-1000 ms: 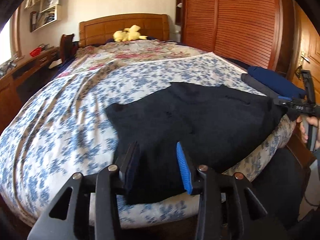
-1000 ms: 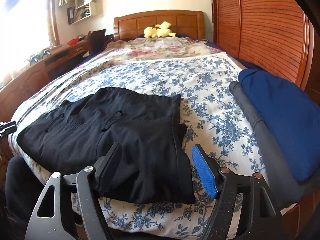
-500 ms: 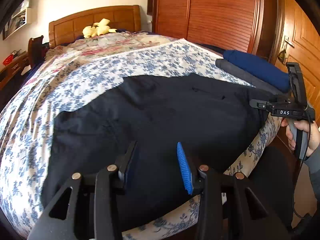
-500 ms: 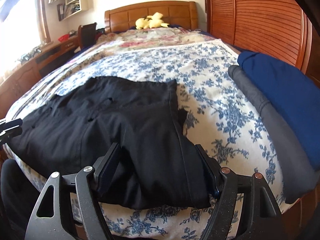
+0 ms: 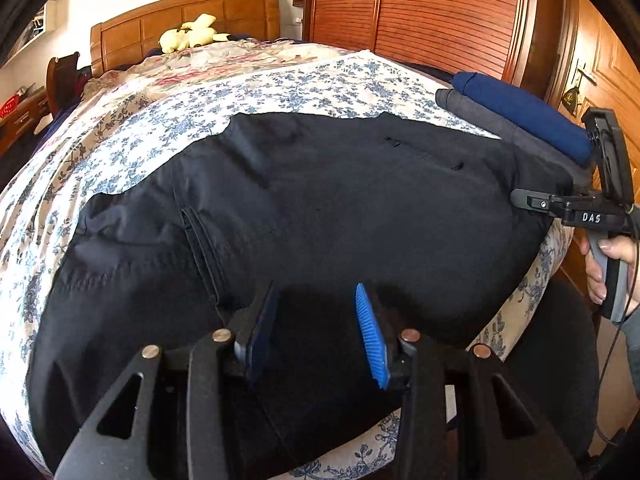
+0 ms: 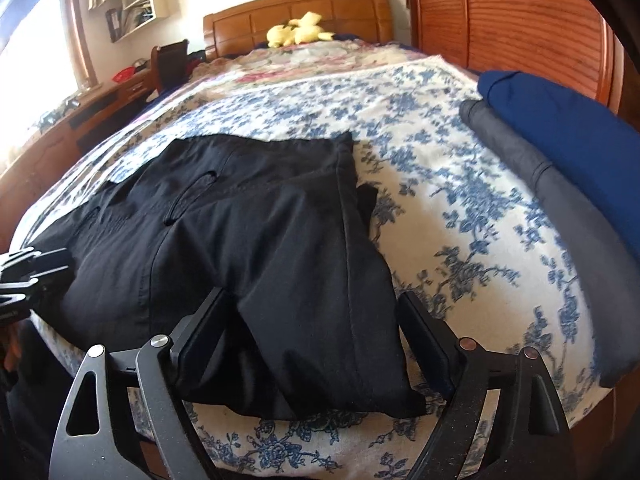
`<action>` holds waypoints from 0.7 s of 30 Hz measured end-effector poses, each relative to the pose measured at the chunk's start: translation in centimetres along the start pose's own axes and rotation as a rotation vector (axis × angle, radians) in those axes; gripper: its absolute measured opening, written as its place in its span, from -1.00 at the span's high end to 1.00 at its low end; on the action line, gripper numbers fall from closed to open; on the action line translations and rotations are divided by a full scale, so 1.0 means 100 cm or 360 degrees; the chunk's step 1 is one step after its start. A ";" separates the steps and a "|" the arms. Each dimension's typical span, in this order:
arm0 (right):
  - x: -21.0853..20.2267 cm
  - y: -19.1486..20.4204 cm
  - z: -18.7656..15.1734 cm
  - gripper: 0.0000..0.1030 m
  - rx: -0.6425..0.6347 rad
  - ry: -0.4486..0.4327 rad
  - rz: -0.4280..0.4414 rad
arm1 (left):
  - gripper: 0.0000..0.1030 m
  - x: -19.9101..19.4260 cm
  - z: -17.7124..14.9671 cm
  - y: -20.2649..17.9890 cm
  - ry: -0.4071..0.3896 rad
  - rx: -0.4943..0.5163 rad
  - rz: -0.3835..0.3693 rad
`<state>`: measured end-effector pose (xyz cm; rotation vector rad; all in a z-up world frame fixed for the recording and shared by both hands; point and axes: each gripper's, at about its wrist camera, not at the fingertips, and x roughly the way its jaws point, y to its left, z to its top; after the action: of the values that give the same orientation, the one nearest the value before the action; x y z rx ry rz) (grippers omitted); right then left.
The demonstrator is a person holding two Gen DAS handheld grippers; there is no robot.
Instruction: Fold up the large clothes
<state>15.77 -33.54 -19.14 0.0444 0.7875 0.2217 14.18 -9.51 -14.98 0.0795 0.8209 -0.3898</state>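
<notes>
1. The black trousers lie flat on the flowered bed cover, at the near edge.
2. The left gripper is released above the cloth.
3. The right gripper is spread wide, its fingers at both sides of the trousers' end.

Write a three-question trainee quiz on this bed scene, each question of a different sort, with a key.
1. True or false: the left gripper has its jaws shut on the black garment.
2. Multiple choice: what lies on top of the grey folded garment at the bed's right edge? A) a blue folded garment B) a yellow plush toy C) a red towel
3. Fill in: the yellow plush toy sits at the bed's ____.

Key: 1 false, both grippers are open, each with its jaws either side of the black fabric, as the right gripper shows; 2 A; 3 headboard.
</notes>
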 end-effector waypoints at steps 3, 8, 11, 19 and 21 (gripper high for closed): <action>0.006 -0.002 -0.002 -0.65 0.0037 0.0038 0.0047 | 0.22 0.001 -0.001 -0.002 0.0000 0.0021 0.0012; 0.009 0.002 -0.001 0.05 0.0049 0.0104 0.0178 | 0.22 -0.010 0.005 0.004 0.0004 -0.0034 -0.0039; -0.005 0.009 0.013 0.51 -0.0004 0.0110 0.0214 | 0.22 -0.028 0.009 0.012 -0.0066 -0.0078 -0.0069; -0.064 0.076 0.064 0.61 -0.0212 -0.0153 0.0240 | 0.22 -0.096 -0.002 0.052 -0.0235 -0.0145 0.0007; -0.070 0.101 0.075 0.61 -0.0288 -0.0201 0.0255 | 0.22 -0.111 -0.008 0.066 -0.0266 -0.0173 0.0037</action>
<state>14.44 -24.87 -7.71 -0.0491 0.6362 0.4369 9.26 0.22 -7.95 -0.0440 0.6743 -0.3247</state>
